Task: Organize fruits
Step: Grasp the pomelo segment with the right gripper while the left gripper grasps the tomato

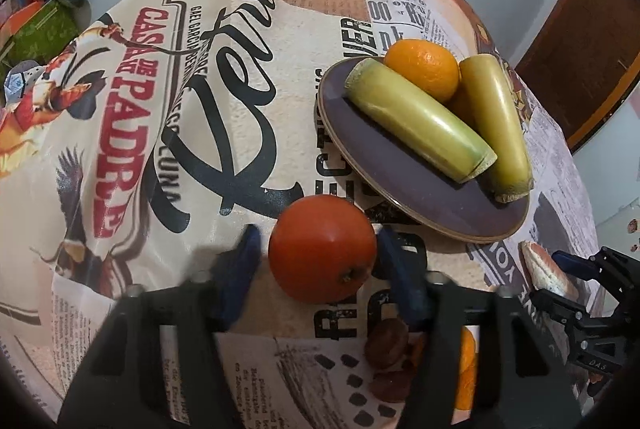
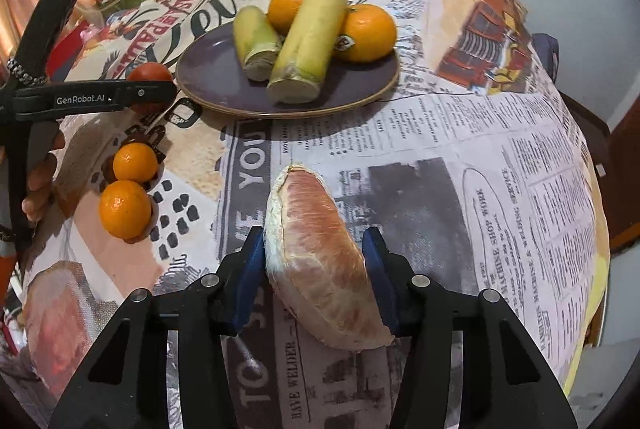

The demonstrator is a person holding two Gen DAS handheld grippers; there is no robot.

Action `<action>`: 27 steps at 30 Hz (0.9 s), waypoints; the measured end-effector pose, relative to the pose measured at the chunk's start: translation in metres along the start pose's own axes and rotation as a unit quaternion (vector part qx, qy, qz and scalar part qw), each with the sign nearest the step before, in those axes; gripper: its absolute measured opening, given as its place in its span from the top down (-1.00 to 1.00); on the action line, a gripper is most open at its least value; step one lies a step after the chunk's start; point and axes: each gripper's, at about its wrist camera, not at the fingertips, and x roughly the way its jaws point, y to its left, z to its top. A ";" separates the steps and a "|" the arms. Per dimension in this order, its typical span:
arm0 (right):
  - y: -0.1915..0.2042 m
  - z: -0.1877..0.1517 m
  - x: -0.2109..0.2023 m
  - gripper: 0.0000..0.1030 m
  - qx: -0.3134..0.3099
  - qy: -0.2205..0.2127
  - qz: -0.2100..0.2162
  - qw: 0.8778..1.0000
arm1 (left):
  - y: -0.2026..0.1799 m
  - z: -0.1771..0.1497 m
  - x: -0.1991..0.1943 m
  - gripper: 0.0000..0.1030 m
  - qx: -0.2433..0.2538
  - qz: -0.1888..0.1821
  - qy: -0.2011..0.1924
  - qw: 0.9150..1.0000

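- Fruits lie partly sorted: we judge the gathering onto the purple plate to be midway, with both grippers poised over loose pieces.
- Nearest the plate's front rim, our right gripper straddles the pomelo wedge; the left pad touches it, the right stands slightly off, so the fingers are apart, not clamped.
- The wedge's long axis runs toward the plate, its narrow tip pointing at the rim.
- Left of the plate, our left gripper brackets the red tomato, fingers apart with gaps either side.
- Next we should close on each, lift, and carry it to bare plate.
- On the plate, two sugarcane pieces lean against the oranges.
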 end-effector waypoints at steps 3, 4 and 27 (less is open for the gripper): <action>-0.002 -0.003 -0.002 0.11 0.018 -0.008 0.002 1.000 | 0.001 -0.001 -0.004 0.07 -0.003 -0.005 0.001 1.000; -0.003 -0.003 -0.003 0.11 0.026 -0.011 0.003 1.000 | 0.001 -0.003 -0.005 0.08 -0.004 -0.004 0.002 1.000; -0.014 0.010 -0.064 0.23 0.074 -0.091 0.008 0.993 | -0.036 -0.011 -0.100 0.09 0.029 -0.031 -0.077 0.996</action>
